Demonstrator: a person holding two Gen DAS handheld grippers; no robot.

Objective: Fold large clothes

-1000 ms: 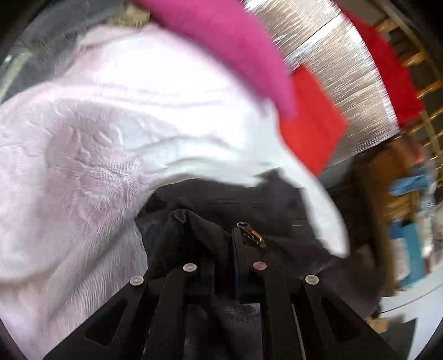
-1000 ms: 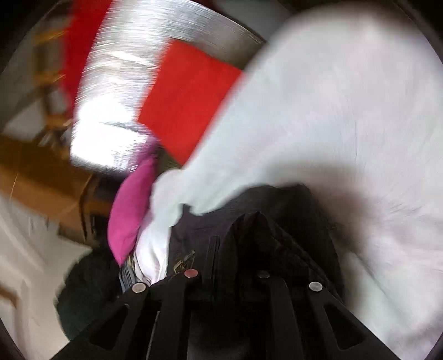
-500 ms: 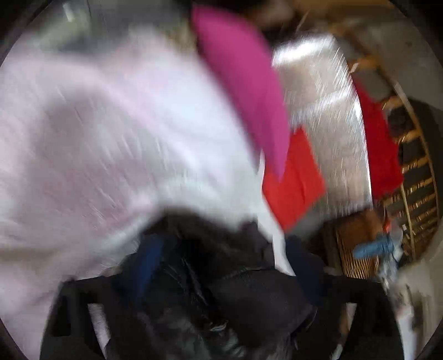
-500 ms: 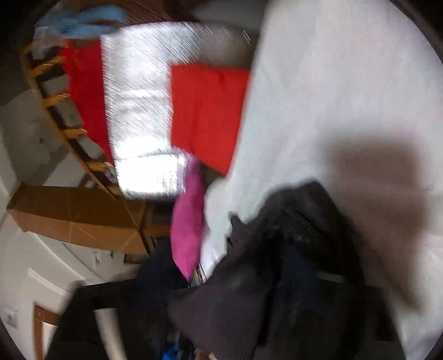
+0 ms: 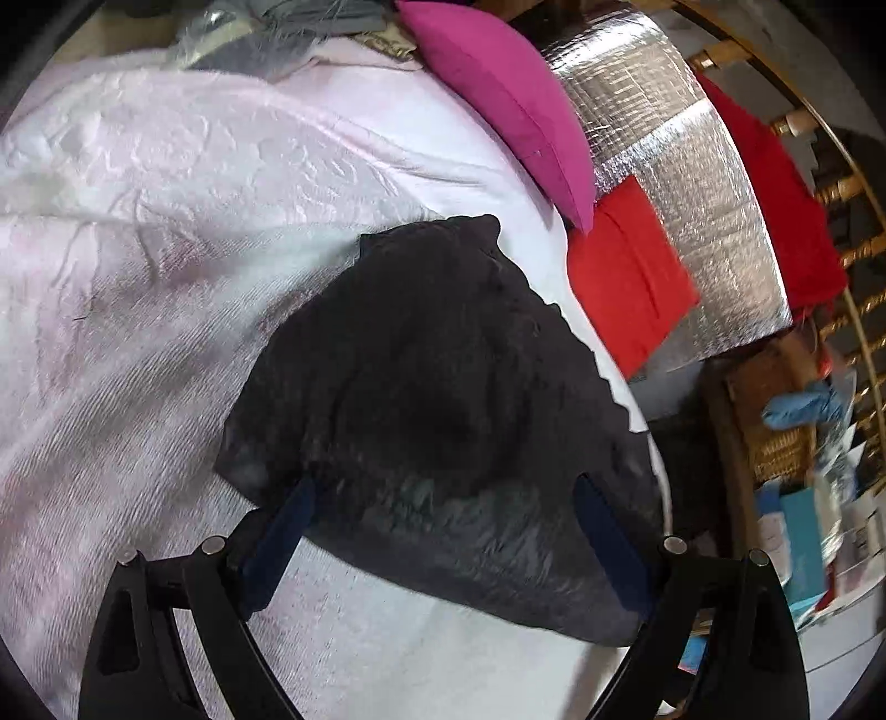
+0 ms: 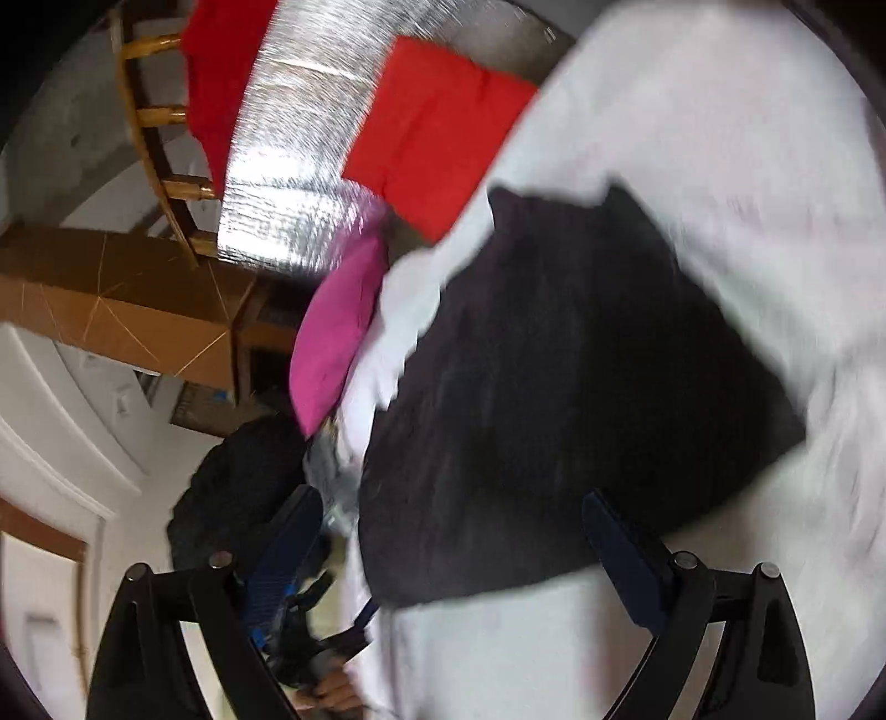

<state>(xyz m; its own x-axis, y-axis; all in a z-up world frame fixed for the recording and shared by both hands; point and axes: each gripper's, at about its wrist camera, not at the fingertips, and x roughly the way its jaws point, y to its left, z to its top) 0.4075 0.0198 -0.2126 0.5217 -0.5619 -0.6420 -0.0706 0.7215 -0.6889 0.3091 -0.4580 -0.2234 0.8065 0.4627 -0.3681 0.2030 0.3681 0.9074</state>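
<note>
A black garment (image 5: 443, 387) lies as a folded, roughly flat bundle on the white and pale pink bedspread (image 5: 166, 221). My left gripper (image 5: 443, 509) is open, its blue-padded fingers (image 5: 277, 531) spread wide at the garment's near edge, and the cloth lies loose between them. In the right wrist view the same black garment (image 6: 554, 387) rests on the bedspread (image 6: 720, 138). My right gripper (image 6: 454, 531) is open too, with its fingers (image 6: 620, 548) at the near edge and not pressing the cloth.
A magenta pillow (image 5: 509, 94), a red cushion (image 5: 626, 288) and a silver foil sheet (image 5: 692, 166) lie at the bed's far side. Grey clothes (image 5: 277, 33) are piled at the back. A wicker basket and clutter (image 5: 786, 443) stand beside the bed. A hand (image 6: 326, 687) shows at lower left.
Both grippers were shut on bunched black cloth a second ago. They have opened wide and drawn back, and the garment now lies spread on the bedspread.
</note>
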